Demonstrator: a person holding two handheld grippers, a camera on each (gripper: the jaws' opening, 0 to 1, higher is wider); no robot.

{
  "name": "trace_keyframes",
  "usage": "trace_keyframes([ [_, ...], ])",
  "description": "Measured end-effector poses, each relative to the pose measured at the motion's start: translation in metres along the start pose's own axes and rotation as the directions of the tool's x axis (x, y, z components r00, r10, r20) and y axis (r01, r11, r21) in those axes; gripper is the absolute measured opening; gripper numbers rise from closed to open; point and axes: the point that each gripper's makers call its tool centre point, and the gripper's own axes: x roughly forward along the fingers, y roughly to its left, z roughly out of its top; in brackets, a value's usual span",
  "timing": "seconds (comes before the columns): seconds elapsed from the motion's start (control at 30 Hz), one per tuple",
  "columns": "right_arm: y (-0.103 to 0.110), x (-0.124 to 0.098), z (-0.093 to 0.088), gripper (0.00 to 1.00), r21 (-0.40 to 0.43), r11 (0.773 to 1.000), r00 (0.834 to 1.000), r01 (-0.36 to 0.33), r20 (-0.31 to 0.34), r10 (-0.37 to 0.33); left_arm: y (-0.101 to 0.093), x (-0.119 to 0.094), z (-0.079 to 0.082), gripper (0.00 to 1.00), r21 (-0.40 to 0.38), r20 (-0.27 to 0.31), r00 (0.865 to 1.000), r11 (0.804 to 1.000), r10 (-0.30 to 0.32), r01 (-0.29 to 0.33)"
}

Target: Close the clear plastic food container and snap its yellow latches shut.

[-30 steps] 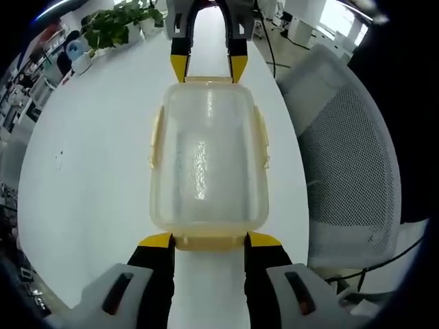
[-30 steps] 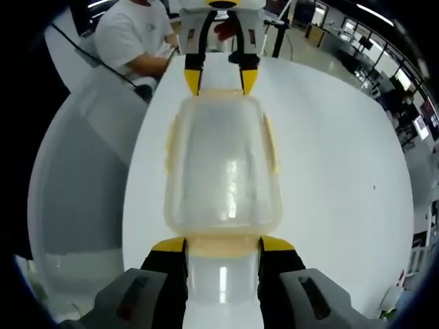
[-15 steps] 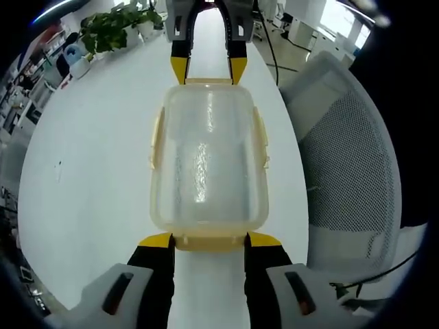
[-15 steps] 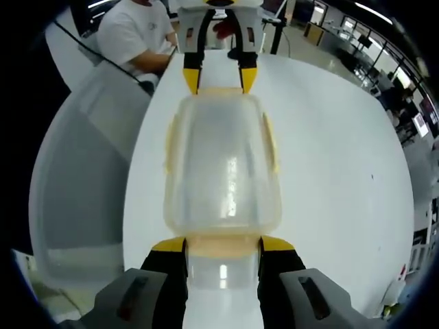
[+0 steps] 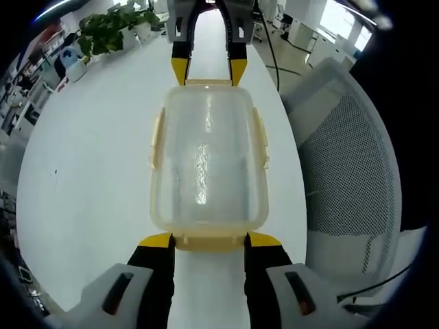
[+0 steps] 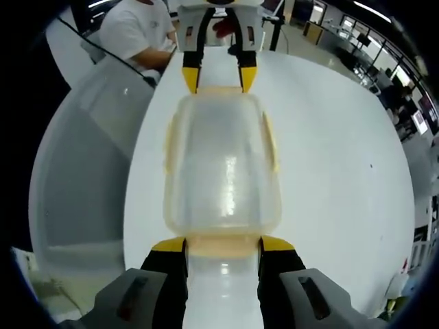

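container (image 5: 208,161) lid on, resting on table (image 5: 89,157) | left claw (image 5: 208,238) and right claw (image 6: 223,243) apart, bracketing its end latches | we judge latches unsnapped

Bright, even light; strong fisheye edge distortion

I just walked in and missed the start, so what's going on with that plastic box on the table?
A person is working on a clear plastic container with yellow latches, which sits lid-on on a white table. The left gripper is at one short end and the right gripper at the opposite end, each with its jaws spread either side of the end latch. The side latch seems to lie against the container's wall. A mesh chair stands beside the table.
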Motion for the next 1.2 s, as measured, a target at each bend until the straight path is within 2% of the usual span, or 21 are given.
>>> trace_keyframes([
  [0.2,0.001,-0.002,-0.013,0.38,0.006,1.0,1.0,-0.002,0.002,0.002,-0.001,0.006,0.012,0.38,0.0,0.001,1.0,1.0,-0.003,0.003],
  [0.3,0.001,-0.005,-0.017,0.38,0.026,1.0,1.0,-0.009,0.024,0.008,0.001,0.008,0.015,0.38,0.007,-0.006,1.0,1.0,-0.002,0.002],
  [0.5,0.0,-0.006,-0.029,0.38,0.012,1.0,1.0,-0.007,0.01,0.007,0.002,0.012,0.028,0.38,0.005,0.003,1.0,1.0,0.001,-0.001],
  [0.93,-0.005,-0.011,-0.049,0.38,-0.001,1.0,1.0,-0.009,0.002,0.009,0.006,0.018,0.045,0.38,-0.001,0.007,1.0,1.0,0.007,-0.007],
  [1.2,0.0,-0.012,-0.057,0.38,0.003,1.0,1.0,-0.011,-0.004,0.011,0.002,0.024,0.053,0.38,-0.001,0.005,1.0,1.0,0.003,-0.003],
])
